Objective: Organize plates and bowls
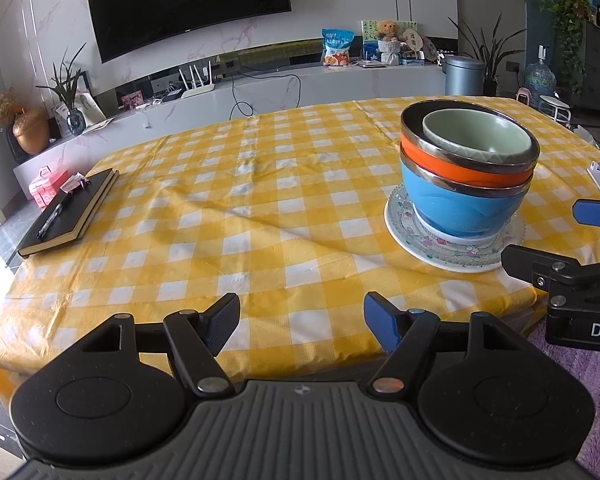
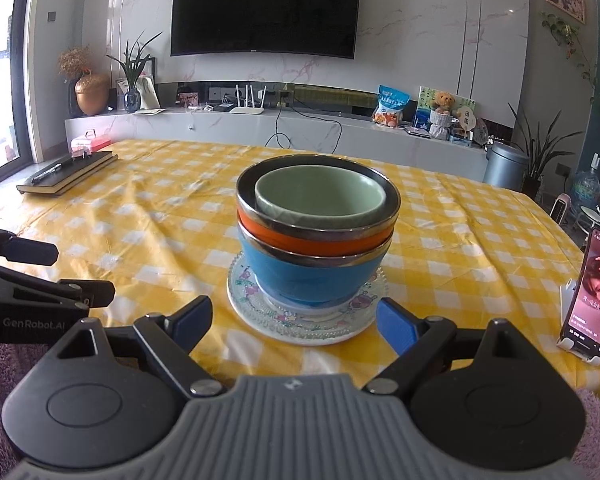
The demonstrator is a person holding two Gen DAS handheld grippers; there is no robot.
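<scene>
A stack stands on the yellow checked table: a green bowl inside an orange bowl, inside a blue bowl, on a floral glass plate over a white plate. The stack shows centred in the right wrist view: green bowl, orange bowl, blue bowl, plate. My left gripper is open and empty, over the table's near edge, left of the stack. My right gripper is open and empty, just in front of the plate; it also shows in the left wrist view.
A black notebook with a pen lies at the table's far left. A phone on a stand stands to the right of the stack. A TV bench with plants, a router and a bin lies beyond the table.
</scene>
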